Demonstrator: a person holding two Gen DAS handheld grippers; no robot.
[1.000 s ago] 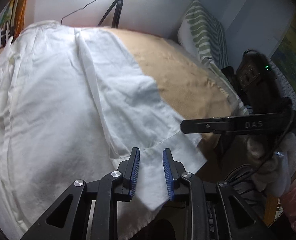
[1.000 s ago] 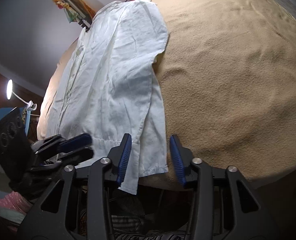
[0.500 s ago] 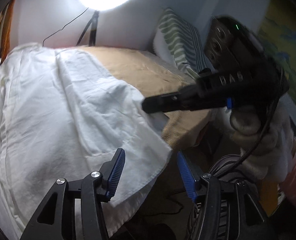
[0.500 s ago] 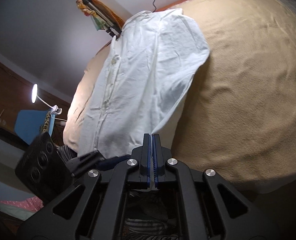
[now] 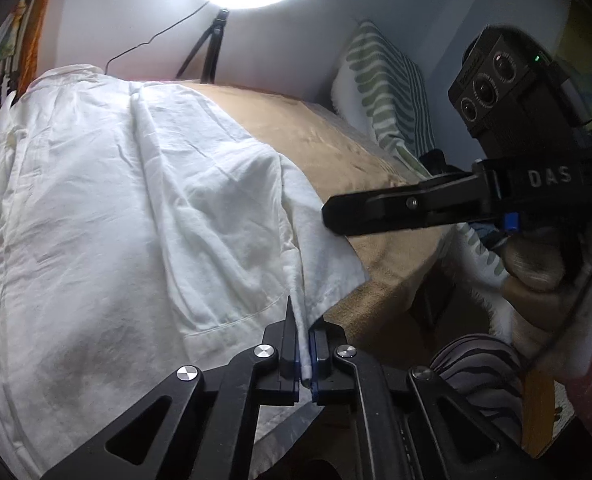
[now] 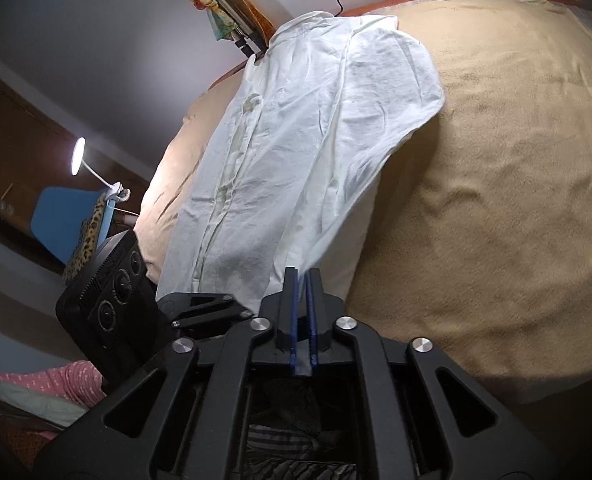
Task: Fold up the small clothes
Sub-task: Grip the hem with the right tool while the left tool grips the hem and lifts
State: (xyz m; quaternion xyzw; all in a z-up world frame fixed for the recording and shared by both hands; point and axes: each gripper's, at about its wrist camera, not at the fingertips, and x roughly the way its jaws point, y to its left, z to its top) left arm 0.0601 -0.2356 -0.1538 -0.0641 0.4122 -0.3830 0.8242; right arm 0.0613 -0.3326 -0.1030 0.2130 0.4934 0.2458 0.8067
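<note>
A white shirt is spread lengthwise on a tan blanket, front up, with the button placket seen running down its middle. The fabric is creased and wrinkled. The collar end is laid at the far side, and the hem is draped over the near edge. One side is folded inward, its short sleeve lying flat beside the body.

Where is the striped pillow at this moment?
In the left wrist view, the striped pillow stands at the upper right, against the wall on the far side of the tan blanket, right of the white shirt.
</note>
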